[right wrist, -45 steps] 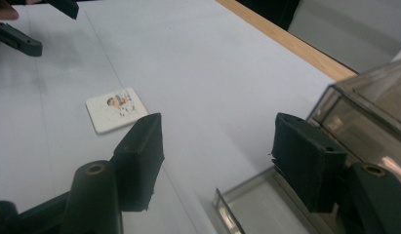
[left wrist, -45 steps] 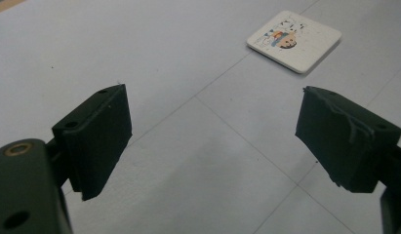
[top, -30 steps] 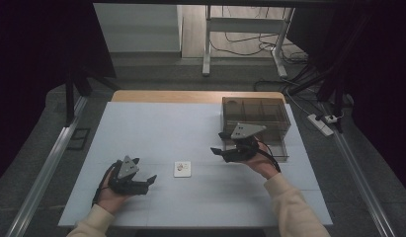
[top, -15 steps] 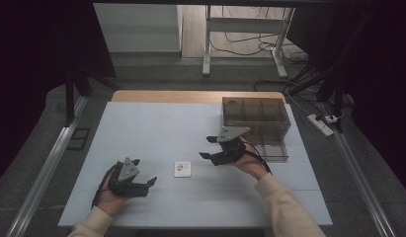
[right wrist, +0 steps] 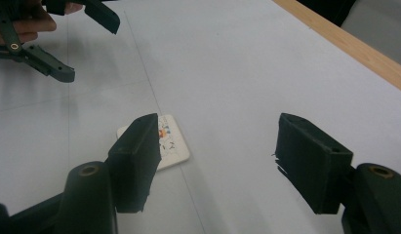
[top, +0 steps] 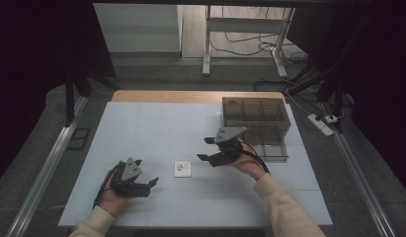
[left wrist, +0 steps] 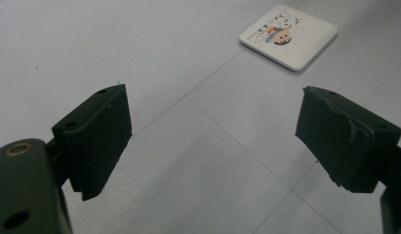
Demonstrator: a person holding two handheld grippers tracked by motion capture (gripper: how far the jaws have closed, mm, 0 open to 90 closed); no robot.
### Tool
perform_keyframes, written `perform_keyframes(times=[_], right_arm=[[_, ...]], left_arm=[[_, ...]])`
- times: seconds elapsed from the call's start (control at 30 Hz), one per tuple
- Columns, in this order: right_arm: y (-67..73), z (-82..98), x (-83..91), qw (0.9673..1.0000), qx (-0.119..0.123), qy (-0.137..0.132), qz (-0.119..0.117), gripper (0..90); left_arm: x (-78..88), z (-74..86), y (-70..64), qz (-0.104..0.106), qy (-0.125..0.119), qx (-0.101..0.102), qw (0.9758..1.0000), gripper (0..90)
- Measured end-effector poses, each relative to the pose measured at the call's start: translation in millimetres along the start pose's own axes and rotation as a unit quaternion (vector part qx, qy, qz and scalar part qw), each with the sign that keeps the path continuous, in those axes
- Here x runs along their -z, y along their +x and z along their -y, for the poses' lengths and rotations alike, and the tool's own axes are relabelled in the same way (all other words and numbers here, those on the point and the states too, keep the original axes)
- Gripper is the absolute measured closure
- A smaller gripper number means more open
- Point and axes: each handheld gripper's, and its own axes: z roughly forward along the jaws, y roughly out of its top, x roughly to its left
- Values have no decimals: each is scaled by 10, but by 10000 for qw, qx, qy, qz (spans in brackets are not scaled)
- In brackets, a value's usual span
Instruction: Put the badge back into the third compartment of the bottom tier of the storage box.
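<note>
A small white square tile with a coloured picture lies flat on the pale table, between the two hands. My left gripper rests low at the front left, open, pointing right toward the tile. In the left gripper view its jaws stand wide apart with nothing between them, and the tile lies ahead at the upper right. My right gripper hovers just right of the tile, open and empty. In the right gripper view the tile shows partly behind the left jaw.
A clear brown plastic box with several compartments stands at the back right of the table, just behind the right hand. A wooden strip runs along the far table edge. The other gripper appears far off in the right gripper view.
The right hand has moved left, away from the box and toward the tile, and slightly lower. The left hand has stayed put.
</note>
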Motion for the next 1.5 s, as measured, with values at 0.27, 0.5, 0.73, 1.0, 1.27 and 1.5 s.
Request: perform_keyframes(times=[0.27,0.5,0.73,1.0,1.27,1.5], right_arm=[[45,12,-126,9997,39,182,-143,301],[81,28,-241,9992,78,332,-227,280],[95,56,-331,9985,82,449,-291,263],[121,71,-428,9980,87,502,-380,254],[137,76,-585,9964,132,668,-502,240],[146,69,-670,9946,158,827,-611,221]], left_arm=[[-8,3,3,2,17,-15,10000,131],[-3,3,-5,7,7,-35,10000,130],[-1,5,0,10,7,-16,10000,130],[-8,4,-9,5,44,-45,10000,131],[-11,5,-3,24,46,-37,10000,131],[-13,5,-4,26,47,-46,10000,132]])
